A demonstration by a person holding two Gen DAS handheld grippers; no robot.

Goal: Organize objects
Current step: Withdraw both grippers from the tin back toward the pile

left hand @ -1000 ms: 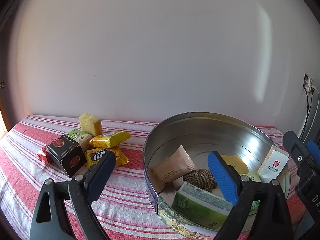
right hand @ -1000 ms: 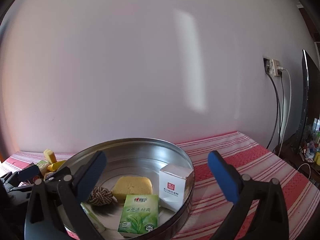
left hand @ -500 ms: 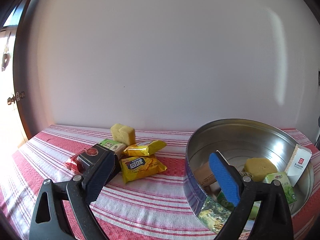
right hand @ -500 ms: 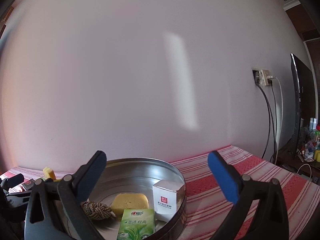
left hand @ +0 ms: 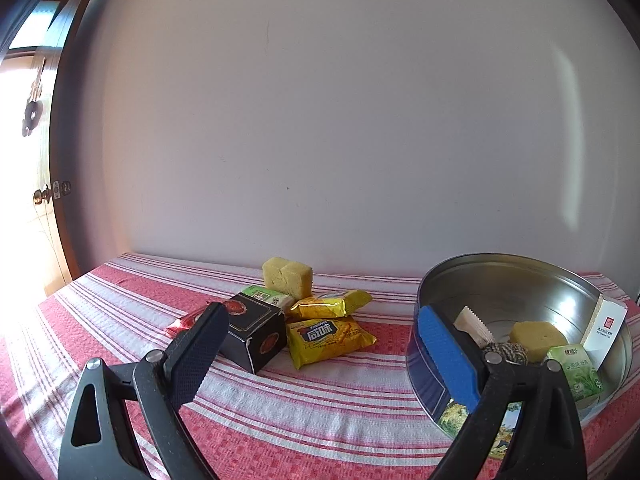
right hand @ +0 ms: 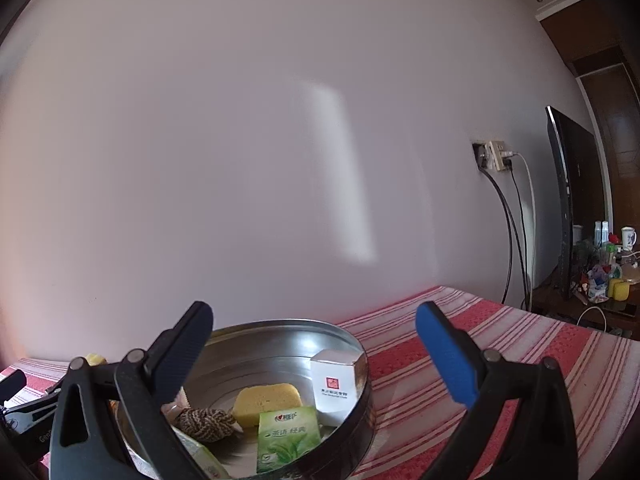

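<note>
**Left tongs face the loose pile beside the tin; both sets empty**

Landmark: the round silver metal tin (left hand: 500, 276), standing on the red-and-white striped cloth of the bench (left hand: 320, 412).

Left tongs (left hand: 324, 344): spread wide apart, holding nothing. To the left of the tin, with a strip of bare cloth between, lies the unsorted pile. Its nearest piece is the black printed carton (left hand: 256, 328), just behind the dark left-hand pad and partly hidden by it. Right of the carton, toward the tin, lies the larger yellow foil snack packet (left hand: 326, 338), flat, long axis running roughly toward the tin wall. Behind it sit a smaller gold foil packet (left hand: 328, 306), a green-and-white sachet (left hand: 266, 295), a yellow sponge block (left hand: 287, 277) and a red wrapper (left hand: 186, 322) at the far left edge.

Right tongs (right hand: 314, 354): also spread apart and empty, pointed over the tin from its other side. Inside the tin: a yellow sponge (right hand: 267, 402), a white carton with red seal (right hand: 335, 380) leaning at the wall, a green tea sachet (right hand: 286, 438), a knot of brown twine (right hand: 204, 422).

Judgement: the left tongs are much nearer the pile; the next pick probably falls to them, across the short axis of packet or carton.

Surroundings: plain pale wall behind the bench; door at left, wall socket with cables and a dark screen at right.
</note>
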